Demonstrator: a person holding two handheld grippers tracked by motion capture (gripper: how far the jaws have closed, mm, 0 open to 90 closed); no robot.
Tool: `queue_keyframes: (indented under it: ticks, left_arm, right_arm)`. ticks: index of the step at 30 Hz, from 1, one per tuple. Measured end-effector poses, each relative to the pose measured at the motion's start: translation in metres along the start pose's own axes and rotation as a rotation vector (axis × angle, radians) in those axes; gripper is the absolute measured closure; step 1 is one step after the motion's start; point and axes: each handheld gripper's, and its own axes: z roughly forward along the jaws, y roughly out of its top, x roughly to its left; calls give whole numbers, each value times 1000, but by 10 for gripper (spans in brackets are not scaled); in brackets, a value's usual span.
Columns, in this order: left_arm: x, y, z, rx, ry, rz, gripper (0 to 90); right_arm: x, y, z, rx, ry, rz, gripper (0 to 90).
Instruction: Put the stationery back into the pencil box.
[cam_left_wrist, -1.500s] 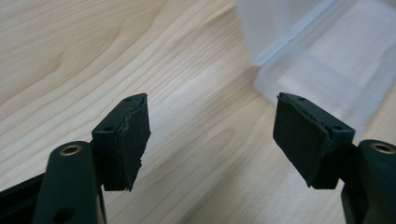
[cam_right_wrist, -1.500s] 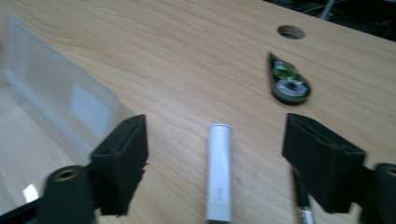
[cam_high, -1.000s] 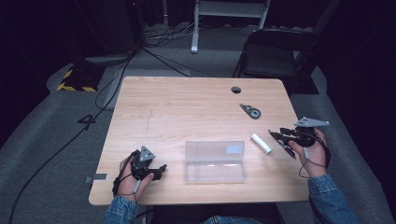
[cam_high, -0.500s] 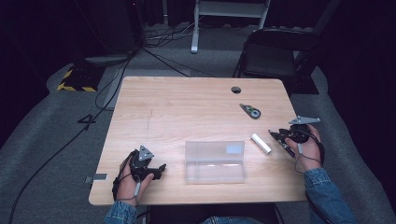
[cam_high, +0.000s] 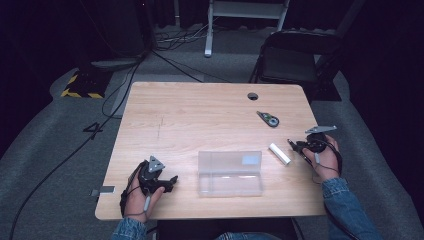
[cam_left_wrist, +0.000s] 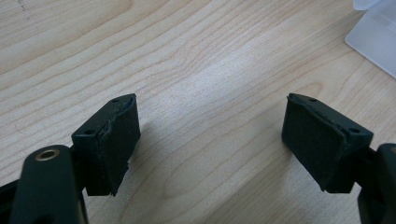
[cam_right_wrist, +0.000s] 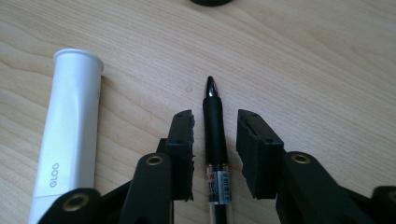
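Observation:
My right gripper (cam_high: 294, 145) rests low at the table's right edge, pointing left. In the right gripper view a black pen (cam_right_wrist: 215, 126) lies on the wood between its jaws (cam_right_wrist: 215, 116), tip pointing away. The jaws have just been closing, but a narrow gap still shows on each side of the pen. A white glue stick (cam_right_wrist: 70, 135) (cam_high: 280, 154) lies just to its left. My left gripper (cam_high: 169, 181) (cam_left_wrist: 210, 121) sits near the front left edge. It is open over bare wood, its jaws having just been opening.
A clear plastic box (cam_high: 230, 172) (cam_left_wrist: 376, 32) lies shut at the front middle of the wooden table (cam_high: 200, 115). A small black teardrop-shaped tool (cam_high: 268, 119) and a cable hole (cam_high: 252, 96) are at the back right. A black chair (cam_high: 295, 60) stands beyond the table.
My right gripper has sunk a little toward the table and shifted slightly left. The left hand has stayed where it was.

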Motion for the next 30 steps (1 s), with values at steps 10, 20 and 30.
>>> queue_keyframes:
  ticks: [10,20,30]
  left_arm:
    - [0,0,0,0,0,0,198]
    - [0,0,0,0,-1,-1,197]
    - [0,0,0,1,-1,0,197]
  right_arm:
    - [-1,0,1,8,7,16,804]
    - [2,3,-4,25,-11,33,809]
    - [8,11,-22,-19,-6,18,809]
